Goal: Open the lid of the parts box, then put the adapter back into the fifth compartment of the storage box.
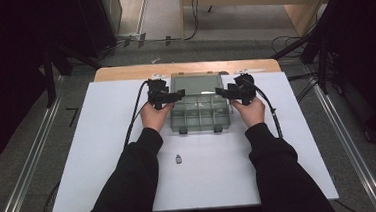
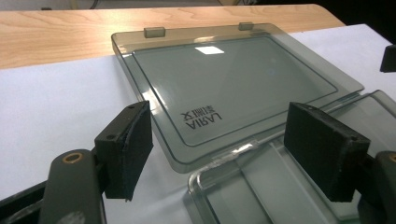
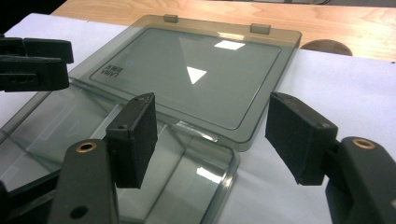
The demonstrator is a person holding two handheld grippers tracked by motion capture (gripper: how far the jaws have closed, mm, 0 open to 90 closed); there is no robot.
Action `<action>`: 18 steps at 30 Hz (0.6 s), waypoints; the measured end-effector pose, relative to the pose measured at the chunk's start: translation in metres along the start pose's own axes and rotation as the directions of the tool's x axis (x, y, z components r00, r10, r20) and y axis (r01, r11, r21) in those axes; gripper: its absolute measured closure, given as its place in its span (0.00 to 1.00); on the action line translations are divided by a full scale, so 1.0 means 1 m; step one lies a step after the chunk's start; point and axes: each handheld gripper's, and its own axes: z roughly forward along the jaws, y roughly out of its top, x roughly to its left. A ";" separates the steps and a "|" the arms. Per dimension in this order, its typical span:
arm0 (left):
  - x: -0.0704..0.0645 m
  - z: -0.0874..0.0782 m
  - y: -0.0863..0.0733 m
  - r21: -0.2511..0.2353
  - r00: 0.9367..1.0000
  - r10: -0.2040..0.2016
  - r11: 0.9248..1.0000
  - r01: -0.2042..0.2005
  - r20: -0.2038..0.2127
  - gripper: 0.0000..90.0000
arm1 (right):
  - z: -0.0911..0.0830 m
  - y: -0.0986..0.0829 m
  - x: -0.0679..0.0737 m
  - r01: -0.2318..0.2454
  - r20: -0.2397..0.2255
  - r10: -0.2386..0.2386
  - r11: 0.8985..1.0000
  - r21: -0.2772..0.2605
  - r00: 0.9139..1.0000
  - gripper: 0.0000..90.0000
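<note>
Two wide-open claws, left claw (image 1: 179,93) and right claw (image 1: 219,91), should pinch the flat lid (image 1: 196,83) at both sides and lift together.

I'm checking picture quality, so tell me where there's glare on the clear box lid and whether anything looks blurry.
High view: dim surroundings, a pale glare strip on the open lid, all fairly sharp. Left gripper view: one small white highlight near the lid's far edge; the near jaw pads look soft. Right gripper view: a bright triangle and a rectangle reflect on the lid; the left gripper is slightly blurred.
</note>
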 end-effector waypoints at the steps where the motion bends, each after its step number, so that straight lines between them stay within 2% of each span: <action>1: 0.000 -0.002 -0.001 0.002 1.000 0.002 1.000 -0.002 -0.001 0.26 | -0.001 0.000 0.001 -0.001 -0.005 0.001 1.000 0.004 1.000 0.36; 8: 0.000 -0.016 -0.002 0.012 1.000 0.015 1.000 -0.015 0.021 0.26 | -0.006 -0.001 0.008 0.011 -0.032 -0.010 1.000 0.020 0.999 0.36; 15: 0.001 -0.028 -0.005 0.018 0.998 0.013 1.000 -0.014 0.066 0.27 | -0.015 -0.005 0.015 0.019 -0.064 -0.017 1.000 0.017 0.998 0.36; 18: 0.000 -0.030 -0.006 0.058 0.996 0.025 0.998 -0.030 0.082 0.27 | -0.020 -0.006 0.017 0.025 -0.074 -0.023 0.999 0.021 0.997 0.36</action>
